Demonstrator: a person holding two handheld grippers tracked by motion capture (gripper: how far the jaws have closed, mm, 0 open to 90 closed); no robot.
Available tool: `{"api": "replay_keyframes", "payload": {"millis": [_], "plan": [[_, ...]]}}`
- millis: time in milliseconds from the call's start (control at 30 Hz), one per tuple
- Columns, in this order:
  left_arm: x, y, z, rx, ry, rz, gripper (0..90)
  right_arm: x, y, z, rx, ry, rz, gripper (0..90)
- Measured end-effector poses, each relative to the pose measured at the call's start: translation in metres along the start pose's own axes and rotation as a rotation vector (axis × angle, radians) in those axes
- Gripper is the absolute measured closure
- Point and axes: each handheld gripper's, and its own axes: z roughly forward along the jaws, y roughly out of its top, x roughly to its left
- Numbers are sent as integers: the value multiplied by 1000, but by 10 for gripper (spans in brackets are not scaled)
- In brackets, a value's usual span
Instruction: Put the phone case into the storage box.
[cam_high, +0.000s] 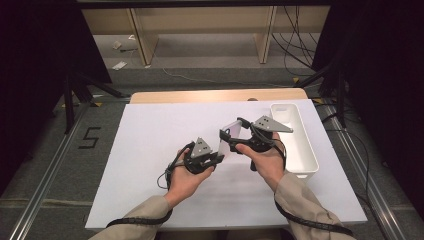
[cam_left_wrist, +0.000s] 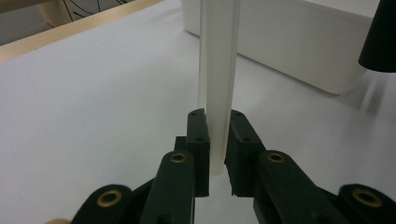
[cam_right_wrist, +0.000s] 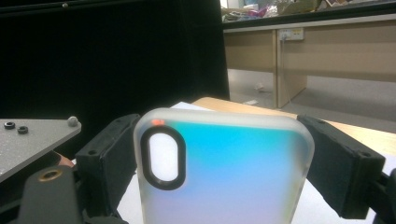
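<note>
- The phone case (cam_high: 229, 138) is held off the table between both grippers, long axis running jaw to jaw.
- Left gripper (cam_high: 216, 158) pinches its thin edge (cam_left_wrist: 218, 93).
- Right gripper (cam_high: 234, 134) clamps its 2 long sides (cam_right_wrist: 224, 172).

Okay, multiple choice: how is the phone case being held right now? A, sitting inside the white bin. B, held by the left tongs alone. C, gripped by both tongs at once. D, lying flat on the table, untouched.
C: the left tongs pinch the phone case by its thin edge, while the right tongs clamp it across its width, above the table.
</note>
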Motion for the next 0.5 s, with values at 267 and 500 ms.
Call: {"api": "replay_keyframes", "payload": {"millis": [267,500], "plan": [[0,0,0,-6,-2,8,804,1,0,-1,-1,-2,-6,179],[-3,1,-3,0,-24,67,715,2,2,-2,-1,2,-19,181]]}}
